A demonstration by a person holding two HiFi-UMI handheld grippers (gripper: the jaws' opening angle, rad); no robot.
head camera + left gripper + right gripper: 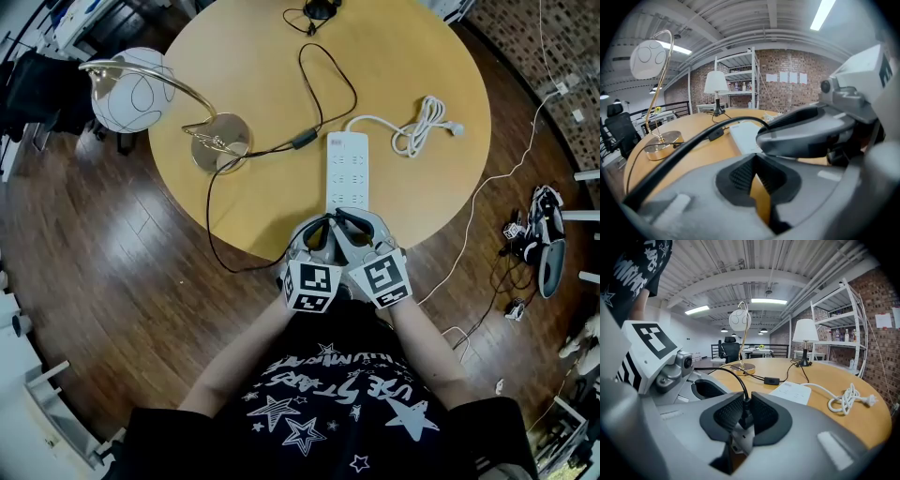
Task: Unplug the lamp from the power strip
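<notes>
The lamp, with a white globe [131, 89] on a gold arm and round base [220, 142], stands at the table's left. Its black cord [323, 94] runs through an inline switch [304, 141]. The white power strip [347, 171] lies mid-table, just beyond both grippers. My right gripper [745, 416] is shut on the lamp's black plug [744, 412], held clear of the power strip [790, 392] with the cord arching up from it. My left gripper [757, 180] is shut with nothing between its pads, pressed close beside the right gripper [352, 225] at the table's near edge.
The strip's own white cable [419, 127] lies coiled at the right of the round wooden table [441, 75]. A small white-shaded lamp [805, 331] stands at the far edge. Shoes [547, 234] and cables lie on the floor to the right, an office chair [37, 84] to the left.
</notes>
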